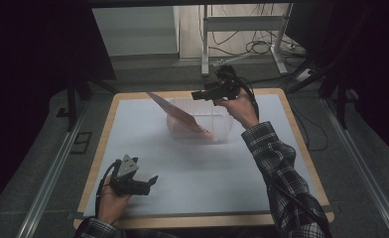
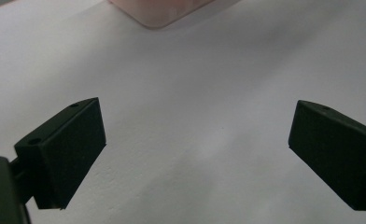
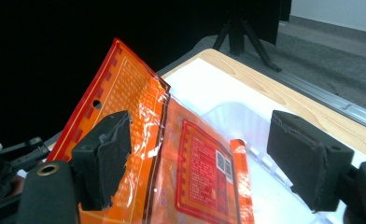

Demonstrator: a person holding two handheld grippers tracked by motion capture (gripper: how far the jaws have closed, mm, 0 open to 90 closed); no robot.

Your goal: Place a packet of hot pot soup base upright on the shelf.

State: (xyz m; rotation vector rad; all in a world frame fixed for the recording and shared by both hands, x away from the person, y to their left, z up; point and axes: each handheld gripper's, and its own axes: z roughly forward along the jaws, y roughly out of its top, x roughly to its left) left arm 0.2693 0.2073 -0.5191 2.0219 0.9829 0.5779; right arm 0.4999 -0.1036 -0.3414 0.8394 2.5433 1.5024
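Dim room, white-topped bench (image 1: pixel 148 153). High view: orange packet (image 1: pixel 180 115) leans tilted in clear tub (image 1: pixel 221 130) mid-bench; right gripper (image 1: pixel 216 91) hovers just above, left gripper (image 1: pixel 133 182) parked near-left, clear path. Left gripper view: fingers (image 2: pixel 66 151) spread, empty. Right gripper view: fingers (image 3: pixel 102 156) spread, packet beyond, likely released.

The table (image 1: pixel 133 148) is viewed from above; each gripper view is aimed along its fingers (image 2: pixel 64 154), the bin (image 3: pixel 246 121) shared.
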